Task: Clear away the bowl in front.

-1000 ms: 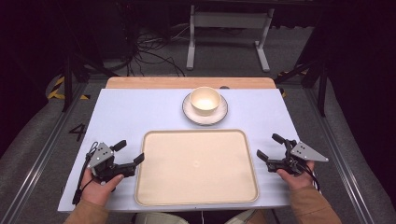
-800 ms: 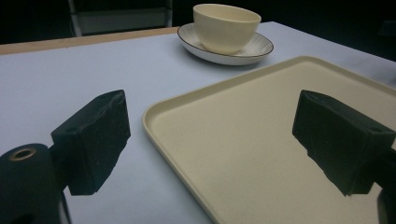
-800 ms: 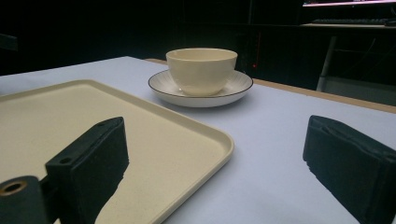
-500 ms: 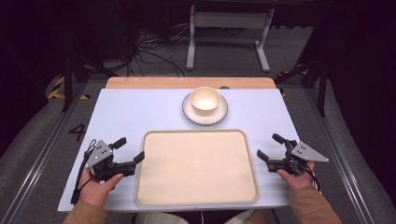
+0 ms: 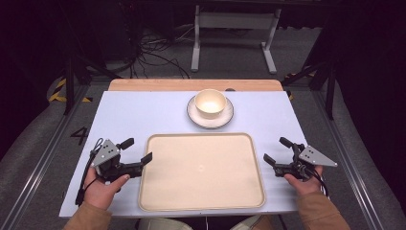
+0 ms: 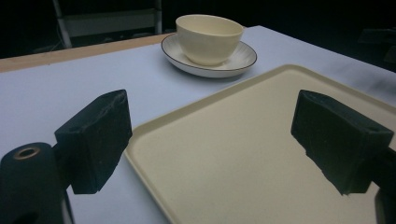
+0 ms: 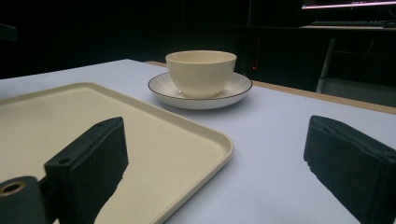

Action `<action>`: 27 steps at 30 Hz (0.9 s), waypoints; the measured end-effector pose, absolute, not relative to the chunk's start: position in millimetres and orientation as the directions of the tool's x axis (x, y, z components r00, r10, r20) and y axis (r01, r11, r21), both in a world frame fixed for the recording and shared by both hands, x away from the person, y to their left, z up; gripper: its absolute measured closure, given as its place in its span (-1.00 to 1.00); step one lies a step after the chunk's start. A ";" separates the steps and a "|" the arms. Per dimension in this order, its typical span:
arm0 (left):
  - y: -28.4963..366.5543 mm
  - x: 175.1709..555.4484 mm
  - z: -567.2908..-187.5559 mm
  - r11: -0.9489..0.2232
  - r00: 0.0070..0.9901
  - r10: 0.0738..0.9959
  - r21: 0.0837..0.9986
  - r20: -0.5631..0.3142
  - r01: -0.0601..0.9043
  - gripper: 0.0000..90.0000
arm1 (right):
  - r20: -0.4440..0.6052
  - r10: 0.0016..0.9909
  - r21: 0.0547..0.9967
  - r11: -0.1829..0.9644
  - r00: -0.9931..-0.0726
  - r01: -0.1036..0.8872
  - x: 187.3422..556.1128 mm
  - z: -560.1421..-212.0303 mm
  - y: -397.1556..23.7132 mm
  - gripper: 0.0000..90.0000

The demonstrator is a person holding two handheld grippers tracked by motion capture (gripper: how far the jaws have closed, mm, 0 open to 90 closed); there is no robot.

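From the high view, the left gripper (image 5: 136, 150) and right gripper (image 5: 276, 150) sat at either side of the tray (image 5: 201, 171), both with jaws apart and holding nothing. The bowl (image 5: 210, 103) stood on its plate (image 5: 210, 115) just beyond the tray.

In the left gripper view, the tray's (image 6: 243, 154) near corner lay between the spread jaws, one jaw over its rim.

In the right gripper view, the tray's (image 7: 140, 144) corner reached between the jaws, the bowl (image 7: 201, 72) farther off.

A likely risk: lifting bowl and plate together could let the bowl slide on the plate if tilted.
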State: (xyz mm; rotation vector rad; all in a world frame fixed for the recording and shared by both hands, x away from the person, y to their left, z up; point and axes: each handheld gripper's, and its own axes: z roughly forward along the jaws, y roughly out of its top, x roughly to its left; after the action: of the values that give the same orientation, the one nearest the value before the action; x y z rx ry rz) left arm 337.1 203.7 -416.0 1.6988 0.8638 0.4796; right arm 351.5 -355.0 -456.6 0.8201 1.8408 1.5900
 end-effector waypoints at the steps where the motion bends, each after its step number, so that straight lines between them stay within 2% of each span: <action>1: 202.4 339.2 -413.8 -0.121 0.652 0.751 0.947 -0.109 0.298 -0.71 | -0.026 0.758 0.991 0.107 -0.652 0.085 351.5 -456.6 -355.0 -0.86; 27: 143.1 386.5 -380.2 -0.181 0.701 0.709 0.939 -0.081 0.292 -0.71 | -0.014 0.753 0.992 0.093 -0.658 0.086 351.7 -456.8 -356.3 -0.86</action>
State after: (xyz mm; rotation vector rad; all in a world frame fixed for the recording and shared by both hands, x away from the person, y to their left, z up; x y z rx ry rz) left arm 386.5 143.1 -380.2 1.7657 0.7973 0.4547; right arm 351.7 -356.3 -456.8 0.8220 1.8385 1.6091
